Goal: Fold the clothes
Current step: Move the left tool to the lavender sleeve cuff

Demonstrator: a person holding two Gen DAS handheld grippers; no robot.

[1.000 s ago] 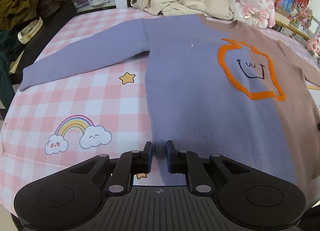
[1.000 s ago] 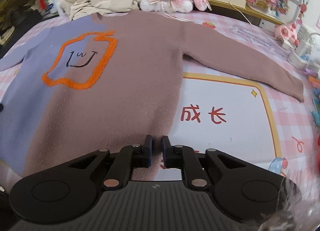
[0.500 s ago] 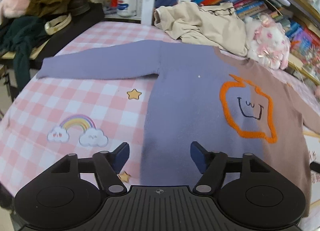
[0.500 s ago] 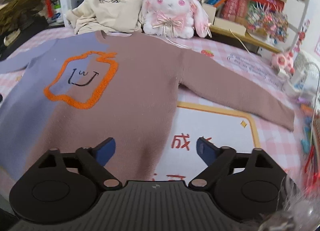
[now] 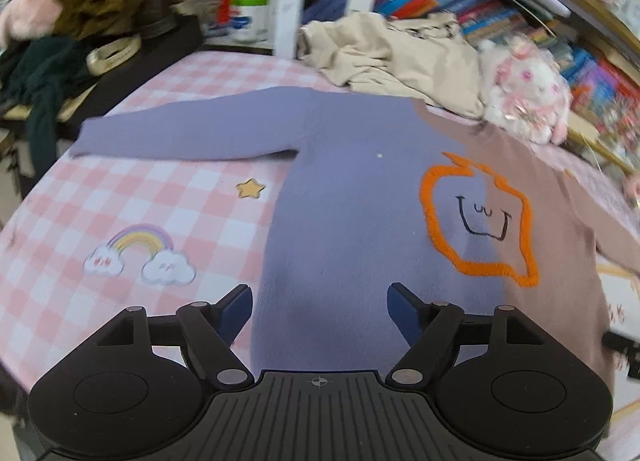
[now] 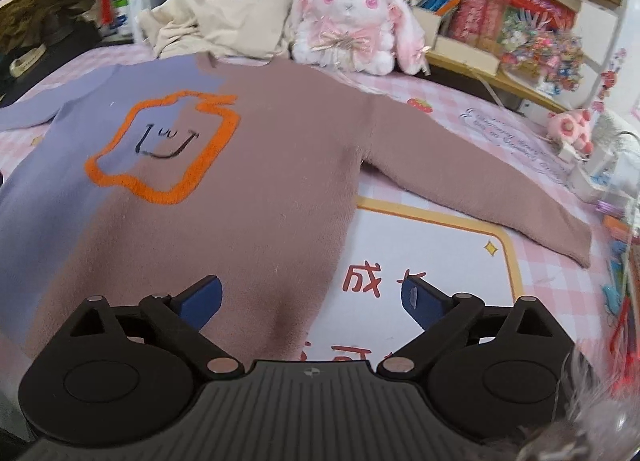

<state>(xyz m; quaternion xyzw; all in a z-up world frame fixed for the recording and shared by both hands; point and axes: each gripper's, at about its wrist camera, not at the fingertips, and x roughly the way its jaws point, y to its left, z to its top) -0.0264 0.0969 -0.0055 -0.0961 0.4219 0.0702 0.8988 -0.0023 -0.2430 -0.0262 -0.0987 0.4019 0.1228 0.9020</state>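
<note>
Both our grippers, left (image 5: 320,311) and right (image 6: 312,301), hover over the sweater (image 5: 360,229) hem; jaws opening, nothing clamped, sweater flat on the table (image 5: 120,201).

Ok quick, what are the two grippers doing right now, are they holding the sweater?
Left gripper: jaws opening, holding nothing, sweater lying flat below.
Right gripper: jaws opening wide, holding nothing.

Red characters "成长", the second partly hidden, on the tablecloth (image 6: 460,245).
</note>
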